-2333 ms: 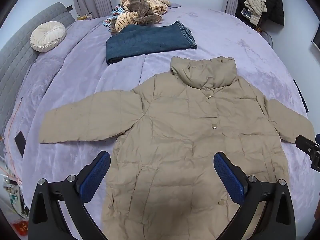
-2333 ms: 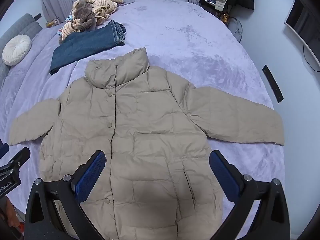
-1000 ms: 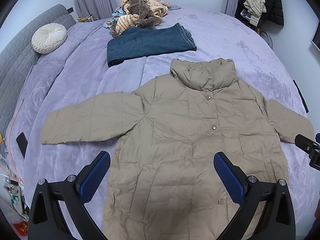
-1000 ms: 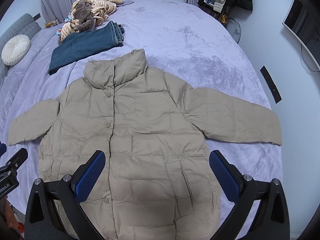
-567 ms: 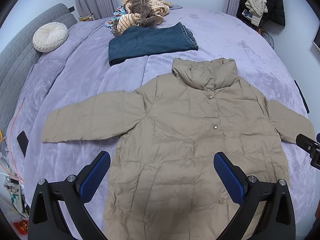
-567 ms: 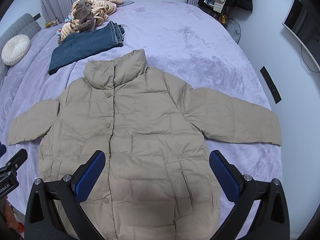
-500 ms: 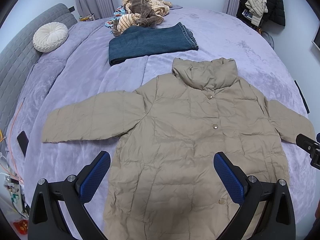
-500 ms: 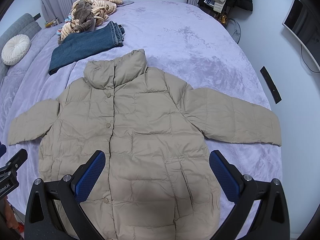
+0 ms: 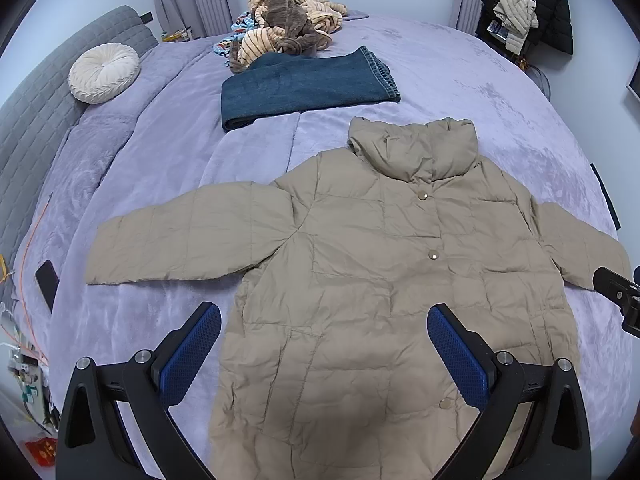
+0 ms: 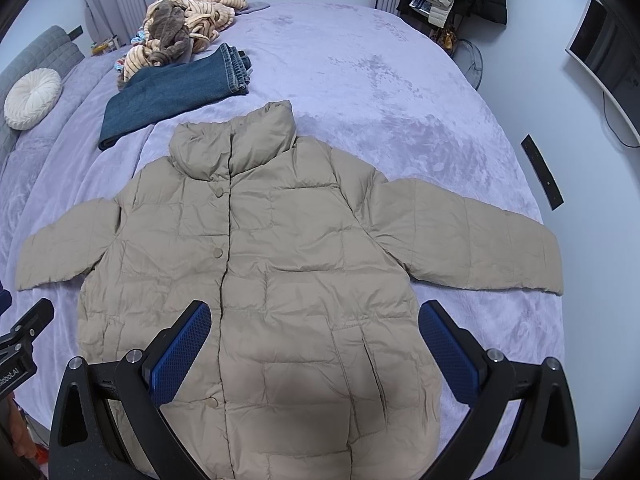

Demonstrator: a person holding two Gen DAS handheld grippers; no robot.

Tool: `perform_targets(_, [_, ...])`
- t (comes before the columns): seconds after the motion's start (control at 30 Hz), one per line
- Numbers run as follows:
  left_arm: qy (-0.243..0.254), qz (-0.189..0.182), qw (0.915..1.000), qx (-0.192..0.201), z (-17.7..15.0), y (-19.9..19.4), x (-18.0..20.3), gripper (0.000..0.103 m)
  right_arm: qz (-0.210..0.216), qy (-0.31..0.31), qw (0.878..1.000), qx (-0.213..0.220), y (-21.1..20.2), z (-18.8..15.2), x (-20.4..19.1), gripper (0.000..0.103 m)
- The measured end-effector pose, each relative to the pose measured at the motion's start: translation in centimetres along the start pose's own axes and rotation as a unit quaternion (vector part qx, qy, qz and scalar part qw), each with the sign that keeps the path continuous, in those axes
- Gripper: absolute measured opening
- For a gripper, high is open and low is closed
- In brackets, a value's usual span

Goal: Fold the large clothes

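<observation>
A beige puffer jacket (image 9: 360, 272) lies flat and face up on the purple bed (image 9: 460, 76), buttoned, both sleeves spread out sideways, collar away from me. It also shows in the right wrist view (image 10: 280, 264). My left gripper (image 9: 324, 344) is open and empty, held above the jacket's lower left part. My right gripper (image 10: 314, 340) is open and empty, held above the jacket's lower right part. Part of the right gripper shows at the right edge of the left wrist view (image 9: 618, 294).
Folded blue jeans (image 9: 304, 86) lie beyond the collar, with a heap of striped clothes (image 9: 288, 28) behind them. A round white cushion (image 9: 103, 72) sits by the grey headboard. A black phone (image 9: 47, 284) lies at the bed's left edge, a black remote (image 10: 542, 172) at its right edge.
Both views have shifted only slightly; the jacket lies as before and both grippers stay open.
</observation>
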State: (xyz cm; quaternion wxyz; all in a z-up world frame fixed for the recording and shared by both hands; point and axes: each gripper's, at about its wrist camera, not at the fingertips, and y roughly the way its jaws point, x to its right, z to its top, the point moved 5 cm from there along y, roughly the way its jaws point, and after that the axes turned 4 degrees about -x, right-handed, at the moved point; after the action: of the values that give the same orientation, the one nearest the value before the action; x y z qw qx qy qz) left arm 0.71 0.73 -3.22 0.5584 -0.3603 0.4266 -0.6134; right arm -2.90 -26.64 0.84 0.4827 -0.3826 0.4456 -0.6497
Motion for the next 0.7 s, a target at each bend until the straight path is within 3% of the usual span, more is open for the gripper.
perform_targets(0.7, [-0.005,0.0,1.0,-0.002,-0.23,-0.04,-0.43,0.103,-0.002,-0.001,1.0,0.0,0.03,-0.01,-0.08,0.103])
